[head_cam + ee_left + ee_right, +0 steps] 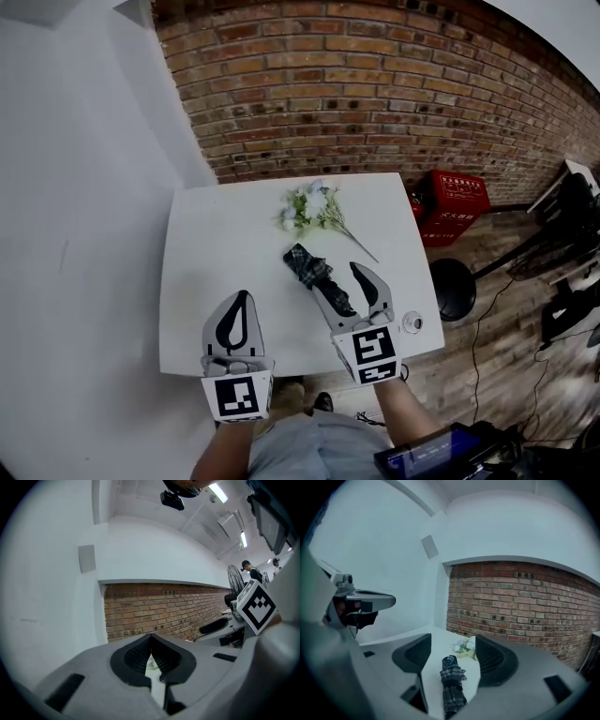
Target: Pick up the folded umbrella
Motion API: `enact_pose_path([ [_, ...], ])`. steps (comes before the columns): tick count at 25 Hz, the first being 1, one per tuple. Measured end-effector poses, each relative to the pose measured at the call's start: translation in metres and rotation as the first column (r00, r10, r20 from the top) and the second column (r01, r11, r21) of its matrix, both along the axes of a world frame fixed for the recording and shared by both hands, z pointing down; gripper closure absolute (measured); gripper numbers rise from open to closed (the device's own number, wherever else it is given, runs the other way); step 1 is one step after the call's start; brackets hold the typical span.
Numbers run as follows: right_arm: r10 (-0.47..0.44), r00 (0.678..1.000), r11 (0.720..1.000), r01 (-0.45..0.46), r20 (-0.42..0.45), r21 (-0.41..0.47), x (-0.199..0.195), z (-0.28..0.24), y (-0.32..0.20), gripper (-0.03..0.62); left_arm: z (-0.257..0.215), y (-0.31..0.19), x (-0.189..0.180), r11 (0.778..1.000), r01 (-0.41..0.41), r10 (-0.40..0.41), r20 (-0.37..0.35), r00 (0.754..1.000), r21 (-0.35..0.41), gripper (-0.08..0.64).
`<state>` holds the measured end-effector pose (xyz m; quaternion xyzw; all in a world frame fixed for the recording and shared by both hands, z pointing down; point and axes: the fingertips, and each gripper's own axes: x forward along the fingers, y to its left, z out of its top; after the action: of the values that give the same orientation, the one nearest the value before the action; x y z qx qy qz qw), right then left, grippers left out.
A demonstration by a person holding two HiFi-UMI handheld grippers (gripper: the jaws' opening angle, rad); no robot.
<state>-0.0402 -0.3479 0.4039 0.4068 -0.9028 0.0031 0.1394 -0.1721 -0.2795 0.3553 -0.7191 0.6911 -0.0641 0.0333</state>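
Observation:
The folded umbrella [307, 265], dark plaid, lies on the white table [216, 244], pointing away from me and a little to the left. My right gripper [336, 278] is open, its jaws straddling the umbrella's near end without touching it. In the right gripper view the umbrella [451, 681] runs up between the two dark pads of the right gripper [452, 644], with space on both sides. My left gripper [242, 298] hovers over the table's near left part, jaws shut with nothing between them. In its own view the left gripper [151, 642] has its tips meeting.
A bunch of pale artificial flowers [314, 208] lies beyond the umbrella near the table's far edge. A small round object [411, 322] sits at the near right corner. A red box [455, 202] and a black round stool [453, 286] stand on the floor to the right, before the brick wall [375, 84].

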Motion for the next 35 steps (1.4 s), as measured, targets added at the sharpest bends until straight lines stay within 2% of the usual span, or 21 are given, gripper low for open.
enact_pose_path([
  [9, 0.0, 0.997, 0.993, -0.009, -0.074, -0.12, -0.008, 0.06, -0.015, 0.278, 0.037, -0.026, -0.013, 0.997, -0.023, 0.021, -0.037, 0.999, -0.075, 0.552],
  [18, -0.004, 0.99, 0.974, -0.028, -0.139, -0.227, -0.011, 0.12, -0.025, 0.264, 0.079, -0.046, -0.022, 0.988, -0.049, 0.04, -0.061, 0.997, -0.146, 0.552],
  [35, -0.052, 0.965, 0.904, -0.063, -0.257, -0.424, -0.006, 0.208, -0.026, 0.233, 0.114, -0.069, -0.028, 0.974, -0.08, 0.063, -0.084, 0.994, -0.211, 0.552],
])
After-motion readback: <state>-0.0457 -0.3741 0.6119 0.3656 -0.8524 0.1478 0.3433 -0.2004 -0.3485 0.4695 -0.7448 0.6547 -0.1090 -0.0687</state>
